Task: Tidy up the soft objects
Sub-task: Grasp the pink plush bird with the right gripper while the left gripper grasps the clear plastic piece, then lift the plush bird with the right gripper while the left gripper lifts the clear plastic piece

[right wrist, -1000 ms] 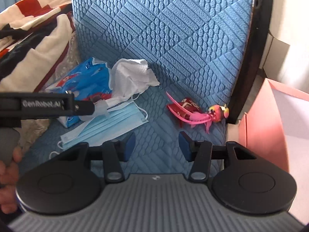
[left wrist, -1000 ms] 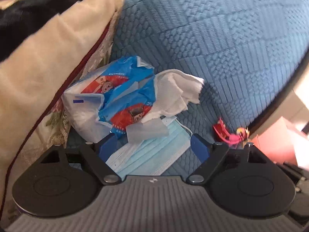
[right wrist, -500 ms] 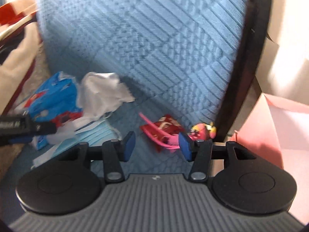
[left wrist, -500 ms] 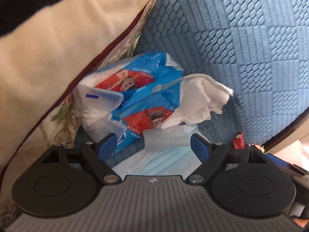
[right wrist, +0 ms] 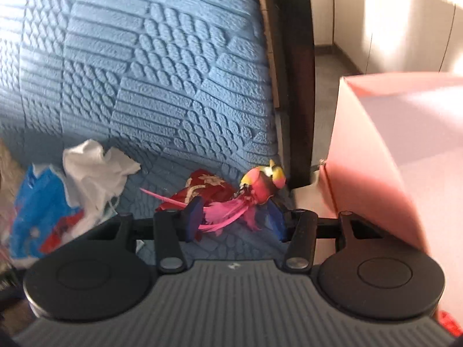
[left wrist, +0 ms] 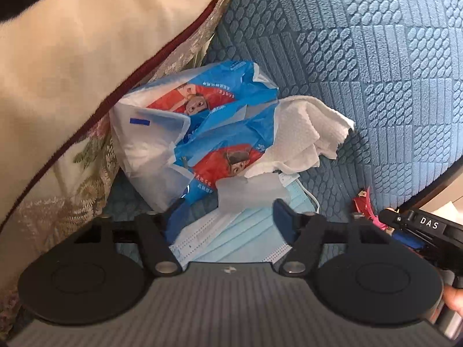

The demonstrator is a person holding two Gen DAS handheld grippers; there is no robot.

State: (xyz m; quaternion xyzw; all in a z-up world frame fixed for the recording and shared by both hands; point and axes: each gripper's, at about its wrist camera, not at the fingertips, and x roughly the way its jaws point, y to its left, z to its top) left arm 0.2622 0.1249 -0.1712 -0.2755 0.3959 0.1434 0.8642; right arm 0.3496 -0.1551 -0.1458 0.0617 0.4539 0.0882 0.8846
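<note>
Left wrist view: left gripper (left wrist: pixel 228 222) has moved in low since a second ago and now sits wide open over the mask (left wrist: pixel 231 237), its left finger just beside the tissue pack (left wrist: pixel 202 133), nothing held. The pack is wedged against the cushion (left wrist: pixel 86 72); a crumpled tissue (left wrist: pixel 306 136) spills from it onto the blue cover (left wrist: pixel 376 72). The framing of the pile is closer than before, so a grasp on mask or pack looks imminent, though not yet made. Right wrist view: right gripper (right wrist: pixel 234 222) has swung away from the mask toward the feather toy (right wrist: pixel 254 190), which earlier lay well ahead of it. The toy now lies between the parted fingers, with pink feathers across the gap; jaws have not closed, nothing gripped. The pink box (right wrist: pixel 390 150) stands just beside it, a likely destination. Judgement: both arms staged for separate pickups.
</note>
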